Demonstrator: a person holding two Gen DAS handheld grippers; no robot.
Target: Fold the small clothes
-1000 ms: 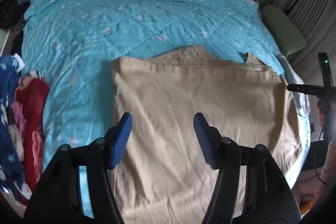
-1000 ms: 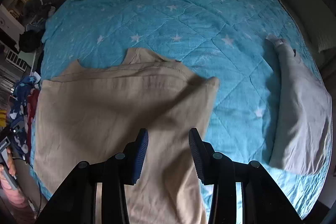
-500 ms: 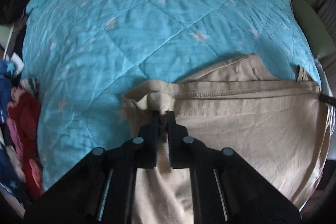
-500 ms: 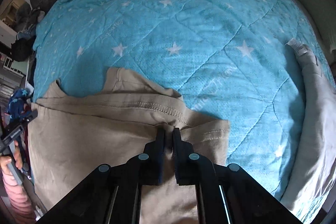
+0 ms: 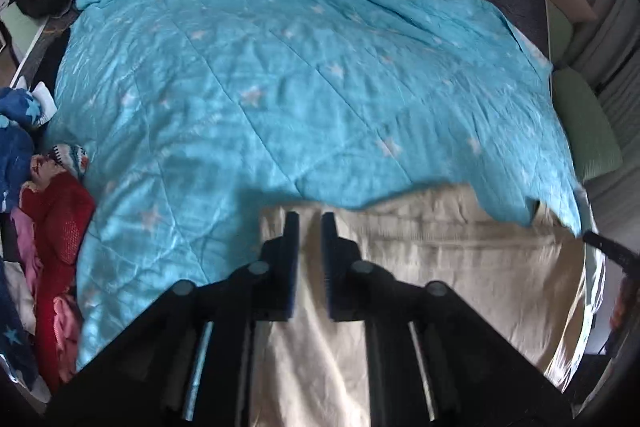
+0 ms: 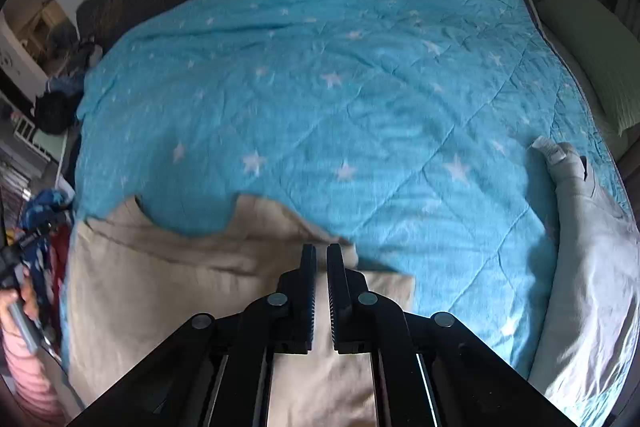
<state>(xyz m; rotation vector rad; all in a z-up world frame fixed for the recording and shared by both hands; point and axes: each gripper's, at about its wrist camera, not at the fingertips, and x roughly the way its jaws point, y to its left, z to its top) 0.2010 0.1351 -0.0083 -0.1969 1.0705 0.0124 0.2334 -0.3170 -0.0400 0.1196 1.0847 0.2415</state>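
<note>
1. Between left gripper (image 5: 307, 217) jaws, now opening after a pinch: beige shirt (image 5: 420, 267) edge, apparently released.
2. Right gripper (image 6: 321, 249) jaws nearly closed; whether it grips shirt (image 6: 160, 287) fabric, cannot tell.
3. Shirt, previously flat, now lies folded on blue star quilt (image 5: 280, 87); fold seems placed.

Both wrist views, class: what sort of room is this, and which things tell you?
Most likely a bedroom: a blue starred quilt covers a bed, pale green pillows lie along its edge, and loose clothes are piled beside it.

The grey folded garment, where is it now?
Right wrist view: the grey folded garment lies at the right edge of the blue star quilt, apart from the beige shirt.
</note>
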